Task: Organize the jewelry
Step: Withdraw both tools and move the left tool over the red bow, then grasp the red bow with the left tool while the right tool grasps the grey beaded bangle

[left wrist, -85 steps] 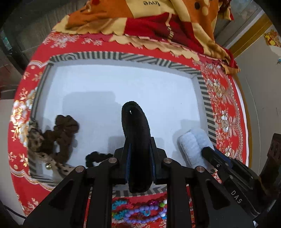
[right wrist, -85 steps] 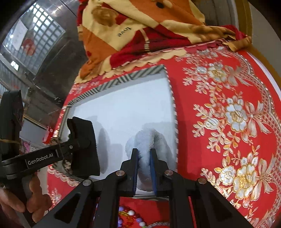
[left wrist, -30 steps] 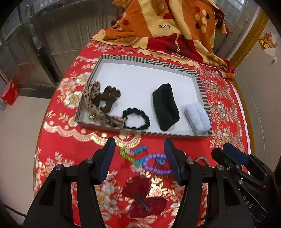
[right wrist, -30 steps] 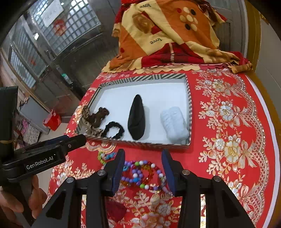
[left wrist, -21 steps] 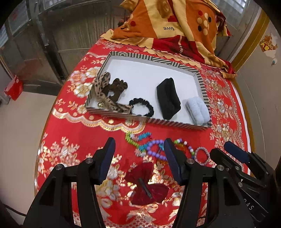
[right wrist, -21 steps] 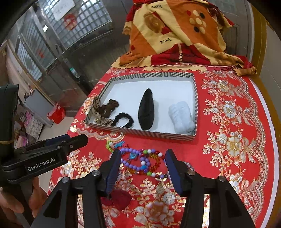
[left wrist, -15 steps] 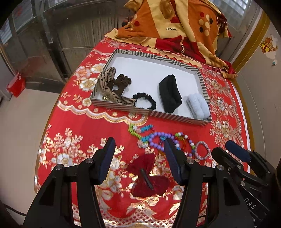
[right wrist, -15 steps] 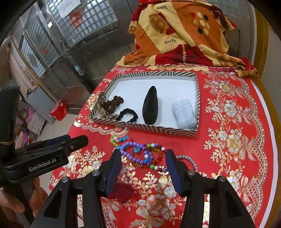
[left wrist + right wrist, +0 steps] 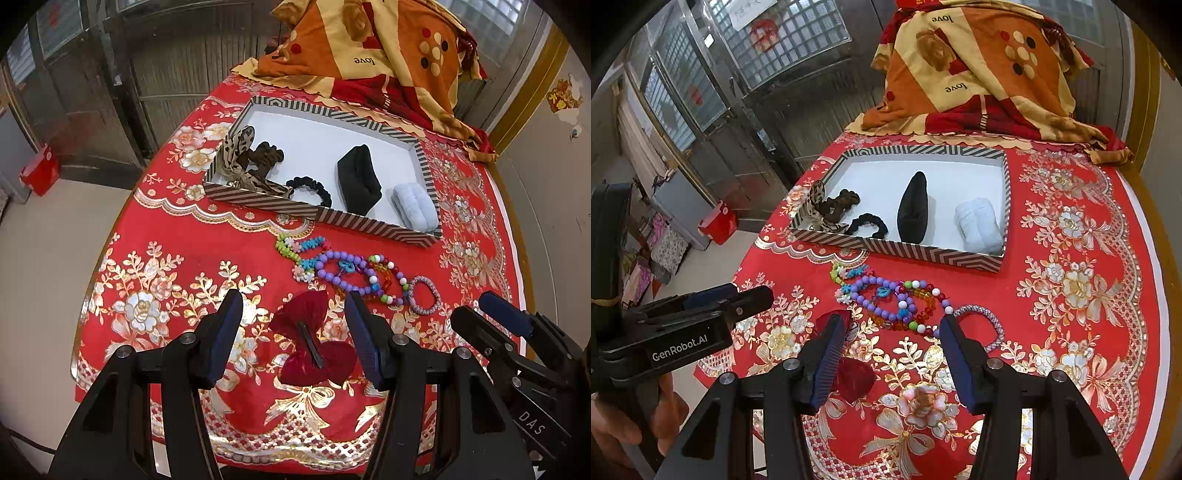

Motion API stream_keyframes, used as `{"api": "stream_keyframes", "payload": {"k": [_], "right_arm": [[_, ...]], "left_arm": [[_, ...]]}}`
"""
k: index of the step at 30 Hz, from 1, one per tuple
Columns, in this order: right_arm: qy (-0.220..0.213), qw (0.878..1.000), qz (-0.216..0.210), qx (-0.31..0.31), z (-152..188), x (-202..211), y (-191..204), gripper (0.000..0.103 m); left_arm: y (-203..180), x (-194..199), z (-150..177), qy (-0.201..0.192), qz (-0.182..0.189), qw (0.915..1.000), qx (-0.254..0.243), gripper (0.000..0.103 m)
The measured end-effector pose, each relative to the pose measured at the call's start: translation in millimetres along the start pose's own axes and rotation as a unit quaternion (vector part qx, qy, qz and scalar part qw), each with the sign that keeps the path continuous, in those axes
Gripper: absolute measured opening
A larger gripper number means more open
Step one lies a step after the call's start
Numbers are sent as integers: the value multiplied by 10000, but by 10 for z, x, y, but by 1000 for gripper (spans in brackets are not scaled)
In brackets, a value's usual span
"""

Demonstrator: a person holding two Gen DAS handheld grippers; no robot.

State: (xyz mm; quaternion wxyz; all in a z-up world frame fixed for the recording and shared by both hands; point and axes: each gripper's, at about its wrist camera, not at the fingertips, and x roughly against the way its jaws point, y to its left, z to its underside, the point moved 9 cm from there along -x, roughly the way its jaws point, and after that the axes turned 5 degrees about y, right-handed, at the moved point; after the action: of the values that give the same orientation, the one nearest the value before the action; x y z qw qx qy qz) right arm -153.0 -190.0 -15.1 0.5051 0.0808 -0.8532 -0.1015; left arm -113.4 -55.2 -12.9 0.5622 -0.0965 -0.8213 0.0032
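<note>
A striped tray (image 9: pixel 258 201) (image 9: pixel 901 251) holds a leopard scrunchie (image 9: pixel 236 162), a brown scrunchie (image 9: pixel 266 157), a thin black scrunchie (image 9: pixel 310 186), a black band (image 9: pixel 358 181) (image 9: pixel 913 212) and a pale blue band (image 9: pixel 413 205) (image 9: pixel 980 223). In front of the tray lie several bead bracelets (image 9: pixel 347 269) (image 9: pixel 894 299) and a red bow clip (image 9: pixel 314 343) (image 9: pixel 851 373). My left gripper (image 9: pixel 293 321) is open and empty above the bow. My right gripper (image 9: pixel 890 343) is open and empty above the cloth near the beads.
A red floral cloth (image 9: pixel 1078 280) covers the round table. A folded orange blanket (image 9: pixel 369 51) lies behind the tray. The table edge and floor fall away on the left (image 9: pixel 48 240). The other gripper shows at each view's side.
Both grippers let go of the black and pale blue bands in the tray, opened, and pulled back and up toward the table's front. The bands stay in the tray.
</note>
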Motion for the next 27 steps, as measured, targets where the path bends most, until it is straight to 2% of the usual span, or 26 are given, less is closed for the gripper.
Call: {"api": "stream_keyframes", "payload": {"k": [6, 14, 19, 23, 27], "right_arm": [[-5, 10000, -10, 2, 38, 26, 7, 57], [83, 10000, -23, -23, 88, -13, -48, 57], [185, 9998, -1, -66, 140, -61, -148, 57], [330, 9993, 71, -142, 258, -147, -310, 57], [506, 9983, 138, -238, 413, -264, -504, 57]], "left_arm": [[-6, 15, 64, 7, -9, 10000, 19, 57], [-14, -25, 109, 89, -5, 9999, 63, 57], [81, -111, 126, 366, 310, 9983, 333, 57], [254, -203, 170, 508, 318, 9966, 559, 57], [357, -372, 311, 832, 420, 9928, 758, 58]]}}
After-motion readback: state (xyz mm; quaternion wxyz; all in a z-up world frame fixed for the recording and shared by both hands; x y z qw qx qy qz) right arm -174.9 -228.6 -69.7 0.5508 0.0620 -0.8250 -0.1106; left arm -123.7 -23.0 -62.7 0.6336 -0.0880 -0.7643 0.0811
